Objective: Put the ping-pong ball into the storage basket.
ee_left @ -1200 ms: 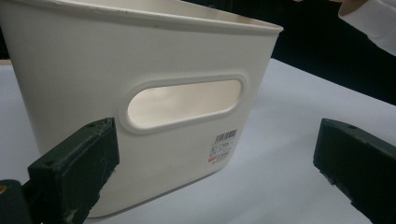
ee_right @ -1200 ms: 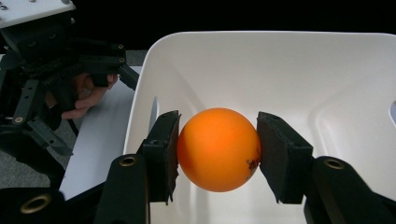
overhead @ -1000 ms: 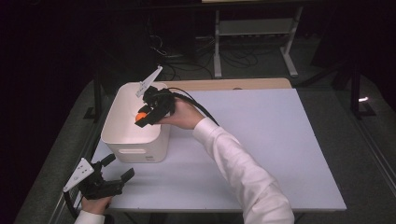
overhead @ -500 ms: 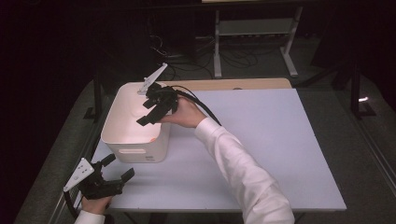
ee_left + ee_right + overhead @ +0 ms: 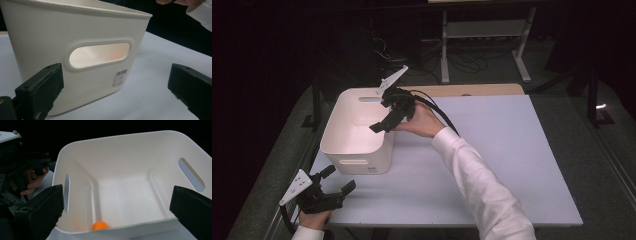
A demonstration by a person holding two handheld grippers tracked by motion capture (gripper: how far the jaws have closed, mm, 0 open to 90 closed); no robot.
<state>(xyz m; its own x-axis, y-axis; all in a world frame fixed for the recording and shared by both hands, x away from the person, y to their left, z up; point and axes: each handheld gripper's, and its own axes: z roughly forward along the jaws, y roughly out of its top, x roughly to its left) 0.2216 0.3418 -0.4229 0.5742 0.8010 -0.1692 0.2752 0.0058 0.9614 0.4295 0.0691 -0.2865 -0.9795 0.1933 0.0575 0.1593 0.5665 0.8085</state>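
Over the white plastic bin [image 5: 357, 131], right gripper [image 5: 384, 122] hangs released, small orange ball [image 5: 99, 225] dropped inside; left gripper [image 5: 336, 181] released, idle; next likely retreat.

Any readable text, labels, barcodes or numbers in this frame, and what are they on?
No text can be quoted as it reads.
Sticker on the white bin, below its handle slot: a barcode, lines of small print and a red mark, all too small and blurred to read.
In the high view the same sticker is a speck.
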